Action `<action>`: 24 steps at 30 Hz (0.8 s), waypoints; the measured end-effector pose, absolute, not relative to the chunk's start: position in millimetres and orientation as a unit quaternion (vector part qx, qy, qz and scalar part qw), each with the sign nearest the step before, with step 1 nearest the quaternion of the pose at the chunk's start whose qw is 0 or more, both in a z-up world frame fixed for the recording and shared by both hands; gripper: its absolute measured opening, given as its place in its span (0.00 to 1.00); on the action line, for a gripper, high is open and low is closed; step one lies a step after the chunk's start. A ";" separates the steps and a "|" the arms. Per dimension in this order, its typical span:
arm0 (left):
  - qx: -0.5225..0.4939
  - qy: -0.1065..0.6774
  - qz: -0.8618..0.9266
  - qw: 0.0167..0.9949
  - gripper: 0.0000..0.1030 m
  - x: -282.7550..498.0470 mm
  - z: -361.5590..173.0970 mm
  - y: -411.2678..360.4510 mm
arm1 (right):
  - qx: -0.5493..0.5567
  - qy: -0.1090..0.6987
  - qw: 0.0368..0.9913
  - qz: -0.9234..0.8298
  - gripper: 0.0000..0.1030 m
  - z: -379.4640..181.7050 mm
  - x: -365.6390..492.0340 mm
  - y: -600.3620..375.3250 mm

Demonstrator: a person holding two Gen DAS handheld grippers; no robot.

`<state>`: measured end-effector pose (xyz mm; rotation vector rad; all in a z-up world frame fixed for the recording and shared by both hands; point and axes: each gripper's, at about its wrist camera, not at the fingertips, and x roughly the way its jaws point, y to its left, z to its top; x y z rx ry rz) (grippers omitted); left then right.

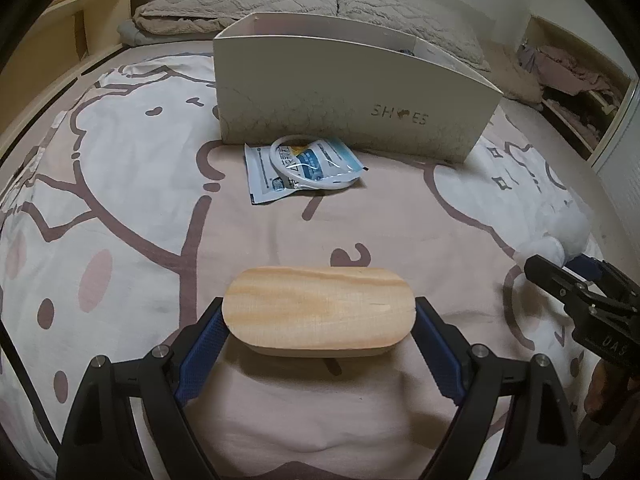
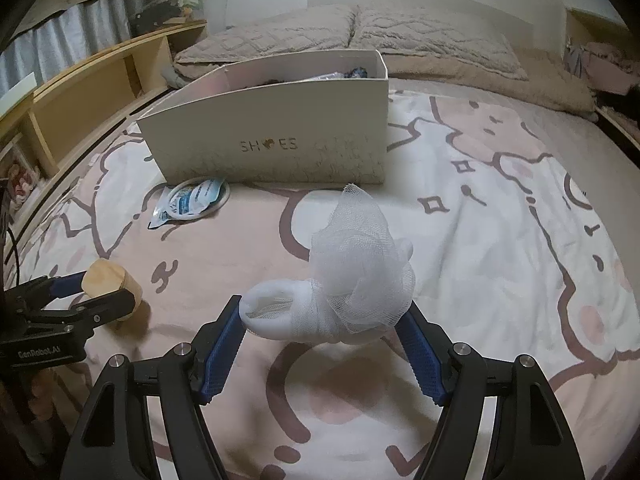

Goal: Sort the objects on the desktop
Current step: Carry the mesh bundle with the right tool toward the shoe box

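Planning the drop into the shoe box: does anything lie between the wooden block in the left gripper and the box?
Yes: a blue-white packet with a white ring lies on the bedspread before the shoe box, between it and the wooden block in the left gripper.

An oval pale wooden block (image 1: 318, 312) sits flat side up between blue pads. White mesh bundle (image 2: 352, 280) – crumpled, upright. A blue-white packet (image 1: 298, 168) under a white ring (image 1: 308, 162) lies before the open white shoebox (image 1: 340, 108) – "SHOES".

Quilted pillows (image 1: 248, 4), wooden shelving (image 2: 100, 80) bedside
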<state>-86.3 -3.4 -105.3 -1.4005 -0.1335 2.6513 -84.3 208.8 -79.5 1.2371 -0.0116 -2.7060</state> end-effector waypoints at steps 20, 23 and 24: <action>-0.426 -0.057 0.902 0.039 0.87 -88.6 -90.5 -22.5 | 0.372 -0.004 0.124 -0.920 0.73 -58.9 -92.0 206.8; -0.424 -0.055 0.903 0.037 0.87 -89.1 -90.8 -21.7 | 0.372 -0.009 0.130 -0.919 0.73 -59.8 -93.8 208.2; -0.423 -0.053 0.904 0.036 0.87 -89.3 -91.0 -21.0 | 0.373 -0.012 0.134 -0.918 0.73 -60.7 -94.3 208.8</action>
